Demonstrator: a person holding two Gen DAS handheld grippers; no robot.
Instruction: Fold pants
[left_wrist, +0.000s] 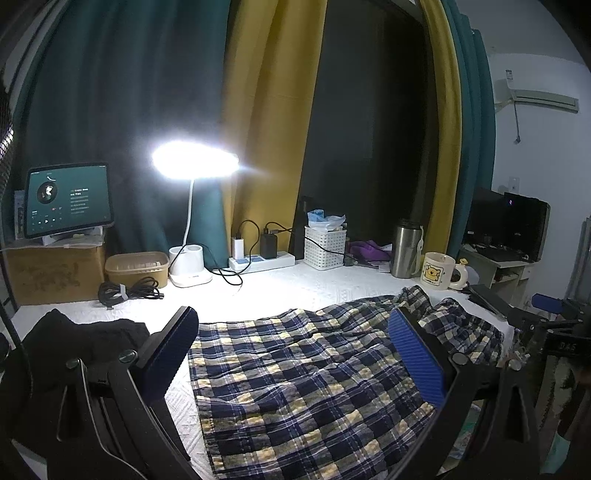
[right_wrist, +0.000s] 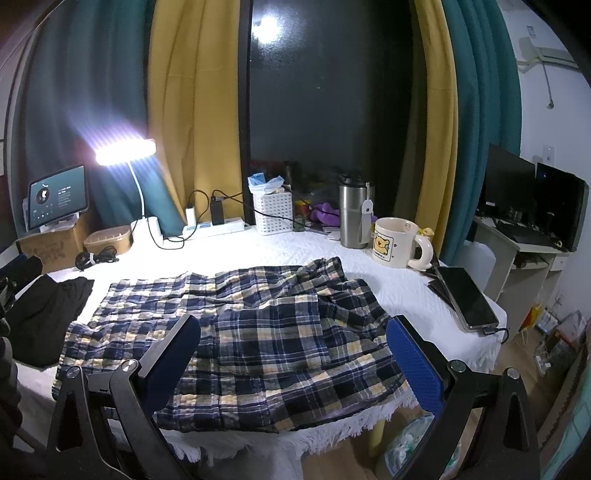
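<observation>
Checked pants (right_wrist: 236, 332) spread rumpled on the white table (right_wrist: 258, 251), left gripper (left_wrist: 295, 354) and right gripper (right_wrist: 291, 354) above them, fingers wide apart, holding nothing, mug (right_wrist: 395, 242) at far right

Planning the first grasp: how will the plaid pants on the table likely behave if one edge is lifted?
The plaid pants look thin and already rumpled, so they will probably droop and sag rather than hold shape. They likely weigh little. The textured white tablecloth under them may grip, so the cloth might drag instead of sliding.
</observation>
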